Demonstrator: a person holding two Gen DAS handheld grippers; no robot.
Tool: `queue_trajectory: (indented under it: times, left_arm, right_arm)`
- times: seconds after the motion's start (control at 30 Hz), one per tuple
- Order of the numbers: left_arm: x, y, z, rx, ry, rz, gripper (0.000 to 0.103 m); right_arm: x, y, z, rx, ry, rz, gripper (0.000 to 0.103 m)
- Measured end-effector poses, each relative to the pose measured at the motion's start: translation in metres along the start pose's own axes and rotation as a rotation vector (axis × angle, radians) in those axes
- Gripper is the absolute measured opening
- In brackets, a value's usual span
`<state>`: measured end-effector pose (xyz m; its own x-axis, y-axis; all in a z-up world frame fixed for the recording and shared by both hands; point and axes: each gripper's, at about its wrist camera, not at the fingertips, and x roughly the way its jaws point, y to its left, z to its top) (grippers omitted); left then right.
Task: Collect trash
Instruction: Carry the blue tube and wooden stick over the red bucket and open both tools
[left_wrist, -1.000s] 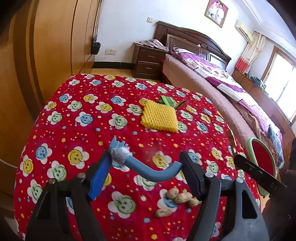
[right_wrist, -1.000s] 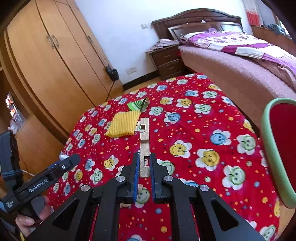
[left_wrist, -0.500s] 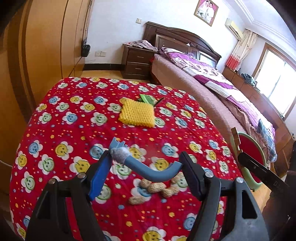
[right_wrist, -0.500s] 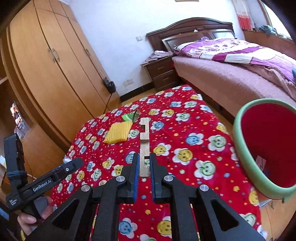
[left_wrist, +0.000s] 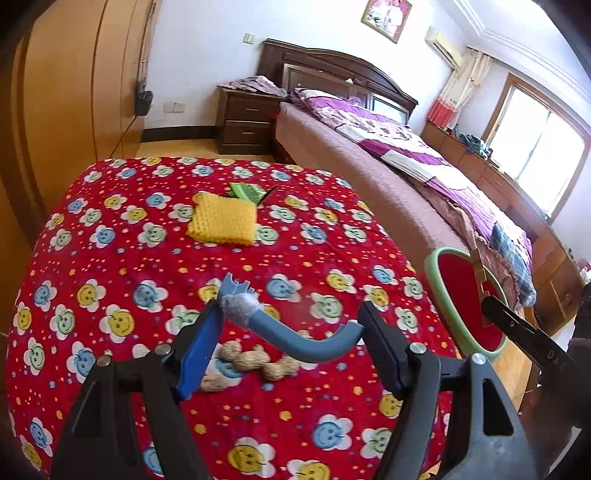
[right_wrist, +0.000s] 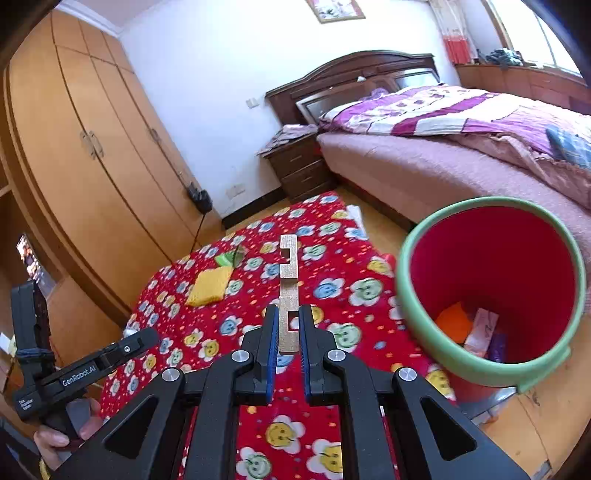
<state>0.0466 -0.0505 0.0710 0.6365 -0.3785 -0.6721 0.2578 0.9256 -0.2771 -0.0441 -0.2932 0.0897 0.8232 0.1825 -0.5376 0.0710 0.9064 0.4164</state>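
My left gripper (left_wrist: 291, 328) is shut on a curved blue-grey plastic piece (left_wrist: 295, 338) with a fuzzy end, held above the red smiley tablecloth (left_wrist: 110, 266). Several peanuts (left_wrist: 251, 363) lie on the cloth just below it. My right gripper (right_wrist: 286, 332) is shut on a notched wooden strip (right_wrist: 288, 284), held left of the red bin with a green rim (right_wrist: 491, 291). The bin holds some scraps. In the left wrist view the bin (left_wrist: 465, 295) stands off the table's right edge, with the wooden strip (left_wrist: 478, 269) over it.
A yellow knitted pad (left_wrist: 223, 221) and a green wrapper (left_wrist: 247, 191) lie at the far side of the table. A bed (left_wrist: 424, 166) runs along the right, a nightstand (left_wrist: 247, 122) behind, and a wooden wardrobe (right_wrist: 85, 155) on the left.
Both grippers have pulled back and swung right with their loads. The red bin has come much closer in the right wrist view, and its inside now shows.
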Motion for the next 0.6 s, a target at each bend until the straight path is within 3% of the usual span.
queue_trajectory:
  times: [0.6]
  left_arm:
    - [0.012, -0.060, 0.001, 0.063, 0.008, -0.084, 0.074]
  right_arm:
    - [-0.036, -0.057, 0.003, 0.068, -0.090, -0.083, 0.010]
